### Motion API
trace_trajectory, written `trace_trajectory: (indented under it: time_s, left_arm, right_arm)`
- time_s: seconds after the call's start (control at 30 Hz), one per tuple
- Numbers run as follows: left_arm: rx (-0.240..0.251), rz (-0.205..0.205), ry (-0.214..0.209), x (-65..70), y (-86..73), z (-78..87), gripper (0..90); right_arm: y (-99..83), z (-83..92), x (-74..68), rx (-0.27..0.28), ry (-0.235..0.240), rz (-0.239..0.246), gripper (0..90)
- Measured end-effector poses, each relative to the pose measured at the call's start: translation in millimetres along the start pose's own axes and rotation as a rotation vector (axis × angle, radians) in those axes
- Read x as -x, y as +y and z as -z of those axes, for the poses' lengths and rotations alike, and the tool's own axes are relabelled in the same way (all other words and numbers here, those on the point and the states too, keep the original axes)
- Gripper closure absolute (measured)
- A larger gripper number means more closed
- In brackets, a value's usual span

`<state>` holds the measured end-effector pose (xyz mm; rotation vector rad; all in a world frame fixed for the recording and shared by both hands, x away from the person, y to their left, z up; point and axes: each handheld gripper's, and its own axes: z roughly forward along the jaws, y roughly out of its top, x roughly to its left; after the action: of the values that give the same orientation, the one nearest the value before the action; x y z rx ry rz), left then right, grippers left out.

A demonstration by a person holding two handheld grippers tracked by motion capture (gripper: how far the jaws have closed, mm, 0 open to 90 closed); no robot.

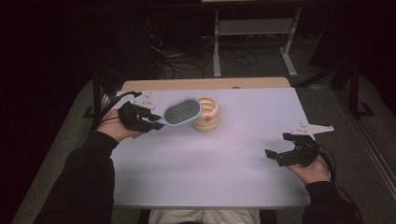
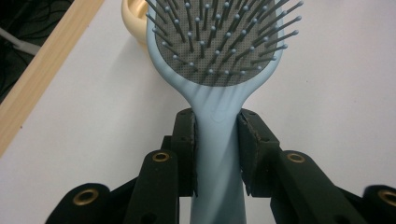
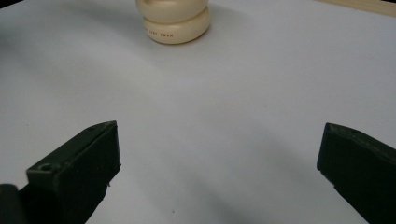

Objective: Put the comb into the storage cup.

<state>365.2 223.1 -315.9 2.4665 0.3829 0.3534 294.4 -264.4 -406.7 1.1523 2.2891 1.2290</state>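
Left gripper view has my left tongs [image 2: 217,156] pinching the brush [image 2: 218,70] by its stiff, light handle, just beside the cup [image 1: 207,113]; right tongs [image 1: 283,145] spread, idle.

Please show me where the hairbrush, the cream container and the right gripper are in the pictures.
hairbrush [image 2: 219,46], left gripper view, on the grey bristle pad of its head.
cream container [image 1: 208,114], high view, on its ribbed side wall.
right gripper [image 1: 276,147], high view, midway between the tips of its open jaws.

Hairbrush [image 1: 182,112] just left of holder [image 1: 207,113]
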Motion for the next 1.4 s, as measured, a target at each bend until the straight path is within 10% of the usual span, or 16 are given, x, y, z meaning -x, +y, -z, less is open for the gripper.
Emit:
trace_trajectory:
  time_s: [0.57,1.4]
  left_arm:
    - [0.036,-0.010,0.008,-4.9,30.2,7.6,69.4]
    - [0.050,-0.027,0.041,-3.3,42.7,-6.2,69.4]
  right_arm:
    - [9.6,1.0,-1.4,0.026,0.023,0.002,0.0]
    - [96.6,-4.7,-28.9,0.065,0.109,0.125,0.0]
